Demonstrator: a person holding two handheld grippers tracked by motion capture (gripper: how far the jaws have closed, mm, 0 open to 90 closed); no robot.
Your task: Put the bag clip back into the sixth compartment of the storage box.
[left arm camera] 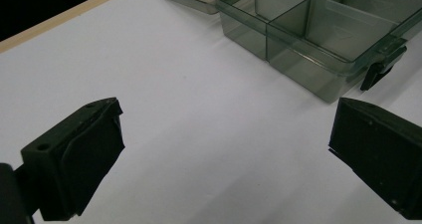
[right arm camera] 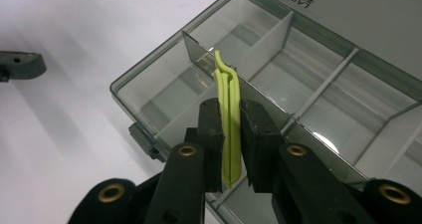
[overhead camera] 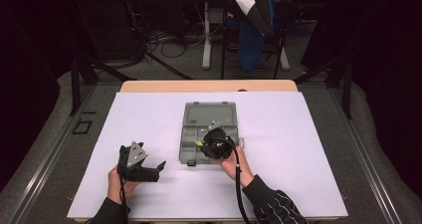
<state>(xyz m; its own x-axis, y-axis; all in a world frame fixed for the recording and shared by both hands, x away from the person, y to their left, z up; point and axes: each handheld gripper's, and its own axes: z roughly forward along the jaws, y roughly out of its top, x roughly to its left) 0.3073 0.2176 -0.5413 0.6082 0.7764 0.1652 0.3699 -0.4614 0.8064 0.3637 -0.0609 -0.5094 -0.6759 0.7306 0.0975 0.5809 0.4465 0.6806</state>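
Above the near-left cells of the organizer box (right arm camera: 318,84), the right gripper (right arm camera: 231,134) pinches green plastic tweezers (right arm camera: 229,114) between its pads, tips over a divider. Placing seems the step in hand; next, I judge, lower them into one cell and let go. Left of the box, the left gripper (overhead camera: 149,169) rests on the white table (overhead camera: 308,134), jaws wide apart and empty, forearm lying low.
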